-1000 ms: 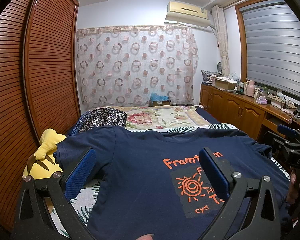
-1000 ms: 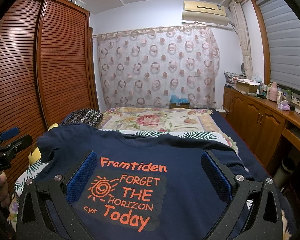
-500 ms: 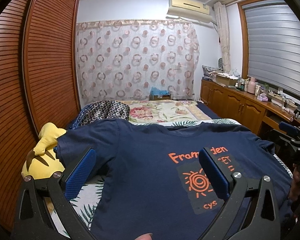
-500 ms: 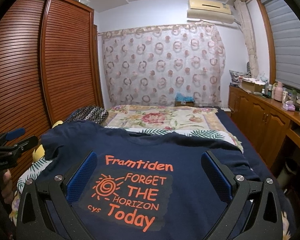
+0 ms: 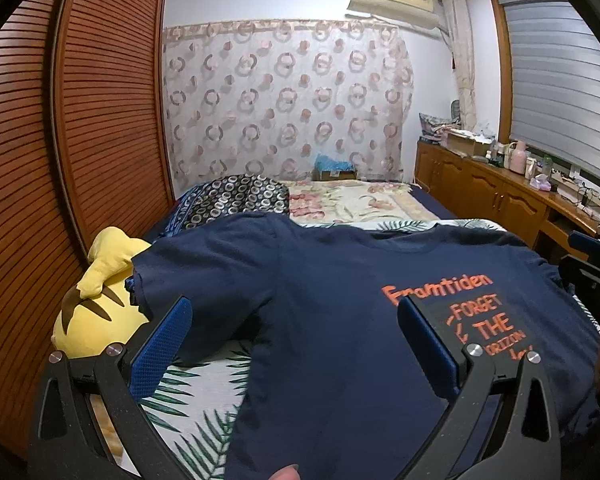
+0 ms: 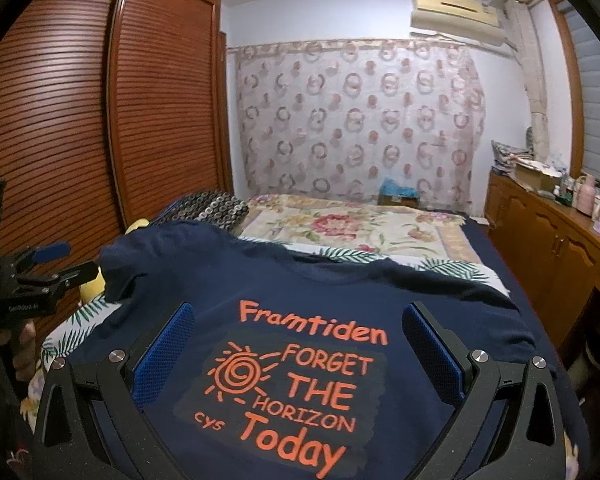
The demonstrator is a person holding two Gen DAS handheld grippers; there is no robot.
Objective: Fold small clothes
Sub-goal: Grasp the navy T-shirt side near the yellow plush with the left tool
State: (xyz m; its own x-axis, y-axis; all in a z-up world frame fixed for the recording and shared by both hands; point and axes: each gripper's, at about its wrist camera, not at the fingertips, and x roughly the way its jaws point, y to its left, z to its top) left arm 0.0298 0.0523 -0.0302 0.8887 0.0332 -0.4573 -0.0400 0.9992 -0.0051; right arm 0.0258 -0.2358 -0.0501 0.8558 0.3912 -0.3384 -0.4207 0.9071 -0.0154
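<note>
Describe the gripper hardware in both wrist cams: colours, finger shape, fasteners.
Both match: left gripper and right gripper have matte black, speckled forked frames with triangular cut-outs, two silver round screws per side, and flat fingers faced with blue textured pads. No cables or sleeves visible.

left gripper [image 5: 296,344] jaws spread wide; right gripper [image 6: 300,348] likewise, level

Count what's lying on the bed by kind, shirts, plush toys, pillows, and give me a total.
Navy T-shirts: 1
Yellow plush toys: 1
Ring-patterned pillows: 1
Total: 3

Both the left gripper and right gripper are open, holding nothing.
</note>
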